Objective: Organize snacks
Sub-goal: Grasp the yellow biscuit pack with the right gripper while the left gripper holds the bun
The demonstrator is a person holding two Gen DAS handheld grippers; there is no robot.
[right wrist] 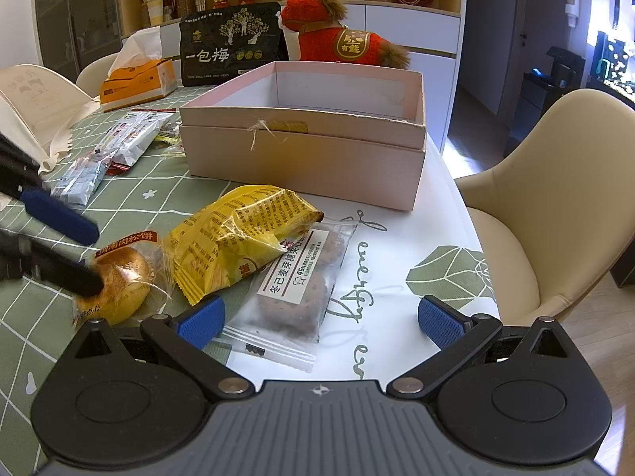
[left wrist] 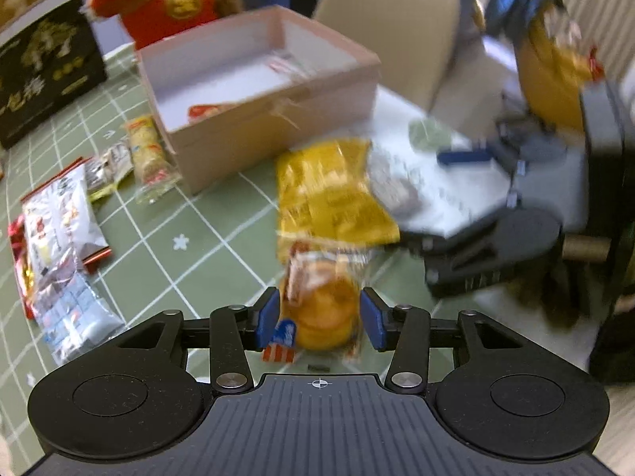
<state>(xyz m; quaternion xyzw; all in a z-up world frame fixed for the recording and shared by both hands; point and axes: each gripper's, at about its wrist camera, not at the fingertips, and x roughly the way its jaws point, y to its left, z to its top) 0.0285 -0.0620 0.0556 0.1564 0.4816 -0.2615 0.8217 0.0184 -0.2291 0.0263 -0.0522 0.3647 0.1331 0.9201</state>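
My left gripper (left wrist: 320, 319) is shut on a round golden pastry in a clear wrapper (left wrist: 323, 309), low over the table. In the right wrist view the same pastry (right wrist: 119, 281) sits between the left fingers (right wrist: 59, 214) at the left. A yellow snack bag (right wrist: 238, 234) lies beside it, over a clear biscuit pack (right wrist: 301, 289). My right gripper (right wrist: 321, 317) is open and empty, just short of the biscuit pack. The open pink box (right wrist: 305, 150) stands behind, with a few snacks inside (left wrist: 206, 111).
Several more snack packs (left wrist: 63, 230) lie on the green checked cloth (left wrist: 190, 234) left of the box. A black plum bag (right wrist: 230, 45), a red plush horse (right wrist: 337, 35) and a tissue box (right wrist: 139, 81) stand behind. Beige chairs (right wrist: 555, 206) flank the table edge.
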